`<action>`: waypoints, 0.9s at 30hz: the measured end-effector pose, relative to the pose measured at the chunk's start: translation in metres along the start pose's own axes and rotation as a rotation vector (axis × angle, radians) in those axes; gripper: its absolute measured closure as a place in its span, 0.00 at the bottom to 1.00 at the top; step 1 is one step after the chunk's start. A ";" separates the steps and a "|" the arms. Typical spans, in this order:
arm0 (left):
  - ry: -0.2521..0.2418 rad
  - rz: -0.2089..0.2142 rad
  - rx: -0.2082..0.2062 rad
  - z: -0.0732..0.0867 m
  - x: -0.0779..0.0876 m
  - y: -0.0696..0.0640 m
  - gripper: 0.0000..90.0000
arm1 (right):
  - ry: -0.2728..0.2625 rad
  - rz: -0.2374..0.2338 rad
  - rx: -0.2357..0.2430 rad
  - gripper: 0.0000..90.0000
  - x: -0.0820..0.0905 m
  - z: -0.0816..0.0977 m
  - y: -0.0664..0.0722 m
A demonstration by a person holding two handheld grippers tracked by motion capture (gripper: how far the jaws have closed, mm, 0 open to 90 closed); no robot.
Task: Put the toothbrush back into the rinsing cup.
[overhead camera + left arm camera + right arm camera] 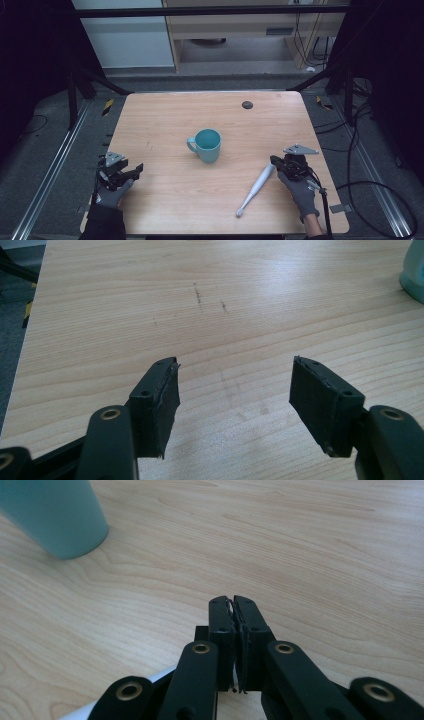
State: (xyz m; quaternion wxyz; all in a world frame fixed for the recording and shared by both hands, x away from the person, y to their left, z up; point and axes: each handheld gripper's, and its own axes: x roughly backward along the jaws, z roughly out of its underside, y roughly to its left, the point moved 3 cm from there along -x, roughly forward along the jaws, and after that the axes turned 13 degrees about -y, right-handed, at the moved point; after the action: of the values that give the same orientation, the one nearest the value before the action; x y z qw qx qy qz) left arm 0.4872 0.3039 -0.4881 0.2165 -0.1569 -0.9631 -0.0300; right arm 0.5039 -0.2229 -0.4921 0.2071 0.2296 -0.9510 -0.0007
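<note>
Pale wood grain, faintly scuffed, covers the square table (165, 115) where 2 hand-held grippers work. Near its right edge the right gripper (274, 161), held in a grey-gloved hand (300, 192), has its 2 flat black jaws pressed together; whether anything is pinched between them cannot be told. From just below those jaws a slim white electric toothbrush (256, 188) runs down and to the left toward the table's near edge, its thicker handle up by the gripper and its small brush head at the lower left. In the right gripper view a sliver of the white handle (120, 692) shows under the gripper's arms. A teal ceramic mug (206, 144), smooth and round, stands upright at the table's centre, its handle turned left, well apart from the toothbrush. At the near left corner the left gripper (135, 171) holds its 2 padded rectangular jaws wide apart over bare wood.
</note>
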 end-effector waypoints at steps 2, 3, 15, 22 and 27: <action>0.003 0.001 -0.003 0.000 0.000 0.000 0.40 | 0.012 0.008 -0.003 0.97 -0.003 0.002 -0.002; 0.005 0.002 -0.004 0.000 -0.001 0.000 0.40 | 0.017 0.006 -0.008 0.97 -0.005 0.003 -0.004; 0.008 -0.001 -0.004 0.001 -0.001 -0.001 0.40 | 0.026 0.004 -0.016 0.96 -0.015 0.006 -0.008; 0.009 -0.002 -0.004 0.001 -0.001 -0.001 0.40 | 0.064 0.016 0.008 0.96 -0.016 0.009 -0.007; 0.010 0.000 -0.003 0.001 -0.001 -0.001 0.40 | 0.080 0.021 0.035 0.95 -0.013 0.010 -0.005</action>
State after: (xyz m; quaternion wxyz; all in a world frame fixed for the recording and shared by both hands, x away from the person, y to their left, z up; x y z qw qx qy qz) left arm 0.4875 0.3031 -0.4892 0.2210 -0.1569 -0.9620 -0.0323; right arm 0.5127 -0.2225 -0.5070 0.2407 0.2233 -0.9442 0.0272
